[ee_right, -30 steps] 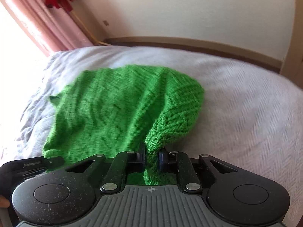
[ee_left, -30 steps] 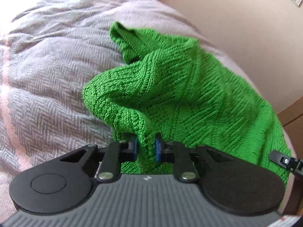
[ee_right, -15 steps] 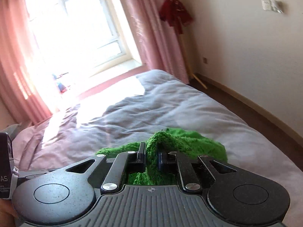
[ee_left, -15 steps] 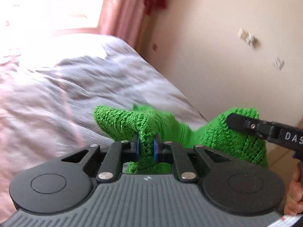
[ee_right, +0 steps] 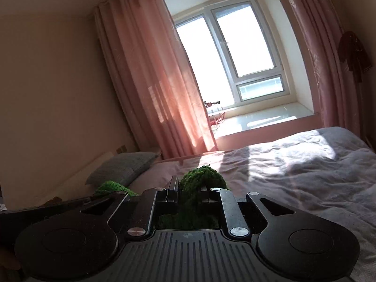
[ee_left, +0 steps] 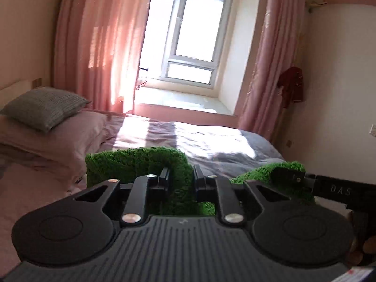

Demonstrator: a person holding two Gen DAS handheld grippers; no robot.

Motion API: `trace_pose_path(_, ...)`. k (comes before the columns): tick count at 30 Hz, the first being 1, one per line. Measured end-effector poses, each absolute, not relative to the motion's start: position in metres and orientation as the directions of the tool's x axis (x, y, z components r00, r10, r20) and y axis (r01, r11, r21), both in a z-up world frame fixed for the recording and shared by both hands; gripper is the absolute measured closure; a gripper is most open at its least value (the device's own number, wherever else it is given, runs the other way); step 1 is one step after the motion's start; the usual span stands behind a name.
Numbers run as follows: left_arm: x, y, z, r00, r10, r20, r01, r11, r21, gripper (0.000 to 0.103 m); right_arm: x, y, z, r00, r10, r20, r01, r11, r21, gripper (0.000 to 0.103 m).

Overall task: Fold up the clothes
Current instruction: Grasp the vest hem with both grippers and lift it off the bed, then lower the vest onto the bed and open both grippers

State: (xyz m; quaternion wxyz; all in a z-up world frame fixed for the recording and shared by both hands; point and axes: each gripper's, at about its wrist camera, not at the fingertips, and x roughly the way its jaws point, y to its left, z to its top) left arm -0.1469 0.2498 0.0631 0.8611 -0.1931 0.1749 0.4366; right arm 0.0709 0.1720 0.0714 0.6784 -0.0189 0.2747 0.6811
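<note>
Both hand-held grippers, left and right, are clenched on a bright green knitted sweater, its bunched chunky knit raised above the bed.

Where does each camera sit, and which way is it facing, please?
Left wrist: behind the left claw, facing window over bed; shut on green sweater; right claw visible.
Right wrist: behind the right claw, facing the window; left claw's body visible.
Shared: sweater, window, bed, pillow.
</note>
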Motion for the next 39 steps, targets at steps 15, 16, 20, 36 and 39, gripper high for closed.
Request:
trace_pose_path(15,-0.358,0.193,-0.041,0.238,0.532,-0.813,-0.958,0.264,-0.108,0.068,-0.136,0.128,-0.065,-0.239,0.543,-0.805,-0.963,-0.024,0.269,0.05)
trace_pose_path(16,-0.362,0.187,-0.042,0.235,0.525,-0.818,-0.96,0.258,-0.11,0.067,-0.138,0.126,-0.064,-0.238,0.536,-0.81,-0.964,-0.028,0.264,0.05)
trace_pose_path(20,-0.366,0.165,-0.046,0.233,0.507,-0.829,-0.963,0.239,-0.125,0.062,-0.15,0.114,-0.06,-0.23,0.517,-0.824,-0.969,-0.042,0.244,0.05)
trace_pose_path(36,-0.332,0.09,-0.046,0.204,0.49,-0.847,-0.966,0.239,-0.094,0.05,-0.136,0.044,-0.05,-0.192,0.496,-0.847,-0.981,-0.079,0.176,0.049)
trace_pose_path(39,-0.328,0.075,-0.046,0.193,0.494,-0.848,-0.969,0.234,-0.085,0.05,-0.133,0.033,-0.052,-0.199,0.49,-0.849,-0.98,-0.086,0.18,0.049)
